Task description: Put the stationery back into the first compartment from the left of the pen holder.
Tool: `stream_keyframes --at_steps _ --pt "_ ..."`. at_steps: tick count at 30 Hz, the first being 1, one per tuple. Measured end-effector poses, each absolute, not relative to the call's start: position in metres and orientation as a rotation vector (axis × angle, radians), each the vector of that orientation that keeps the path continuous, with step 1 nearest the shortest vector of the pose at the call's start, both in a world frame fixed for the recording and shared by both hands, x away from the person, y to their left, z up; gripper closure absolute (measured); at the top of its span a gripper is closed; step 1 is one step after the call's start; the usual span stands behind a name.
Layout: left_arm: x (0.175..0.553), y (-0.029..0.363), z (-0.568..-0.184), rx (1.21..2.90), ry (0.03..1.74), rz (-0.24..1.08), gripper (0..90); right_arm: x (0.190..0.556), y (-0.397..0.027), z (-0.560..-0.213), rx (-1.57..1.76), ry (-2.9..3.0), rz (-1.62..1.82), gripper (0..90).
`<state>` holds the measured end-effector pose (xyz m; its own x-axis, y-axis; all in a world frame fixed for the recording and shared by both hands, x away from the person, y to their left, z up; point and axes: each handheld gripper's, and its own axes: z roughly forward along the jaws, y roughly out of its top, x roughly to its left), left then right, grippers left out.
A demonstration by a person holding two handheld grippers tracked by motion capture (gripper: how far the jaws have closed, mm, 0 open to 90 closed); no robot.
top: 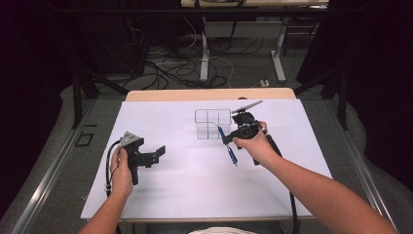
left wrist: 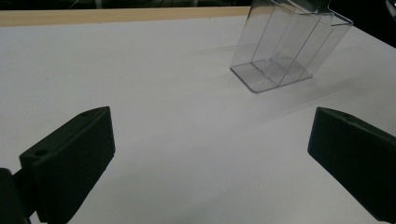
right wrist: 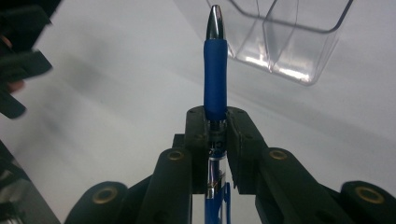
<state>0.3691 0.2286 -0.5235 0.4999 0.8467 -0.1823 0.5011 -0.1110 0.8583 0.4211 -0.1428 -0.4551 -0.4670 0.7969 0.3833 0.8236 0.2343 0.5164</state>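
The white-topped desk (top: 185, 195) carries a clear plastic organiser with compartments (top: 213, 123), which stands toward the far side, a little right of centre. Just right of it and slightly nearer, the right gripper (top: 228, 140) hangs above the desk with a blue ballpoint pen (top: 228, 147) clamped between its jaws, the pen's far end just beside the organiser's near right corner. Well apart, over the left half of the desk, sits the left gripper (top: 158, 154), pointing right toward the organiser.
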Motion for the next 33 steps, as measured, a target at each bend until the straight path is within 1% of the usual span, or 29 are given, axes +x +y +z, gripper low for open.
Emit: stream_keyframes --at_steps 6,16,23,33 --pt "0.369 0.228 -0.524 1.760 1.139 0.441 0.4 0.425 -0.155 -0.444 -1.692 -2.298 -1.230 80.0" --pt "0.370 0.228 -0.524 1.757 1.140 0.442 0.5 0.434 -0.161 -0.423 -1.739 -2.192 -1.368 80.0" --pt "0.370 0.229 -0.524 1.758 1.145 0.440 0.4 0.447 -0.158 -0.401 -1.763 -2.176 -1.437 80.0" --pt "0.370 0.229 -0.525 1.752 1.148 0.438 0.4 0.468 -0.141 -0.379 -1.796 -2.166 -1.520 80.0"
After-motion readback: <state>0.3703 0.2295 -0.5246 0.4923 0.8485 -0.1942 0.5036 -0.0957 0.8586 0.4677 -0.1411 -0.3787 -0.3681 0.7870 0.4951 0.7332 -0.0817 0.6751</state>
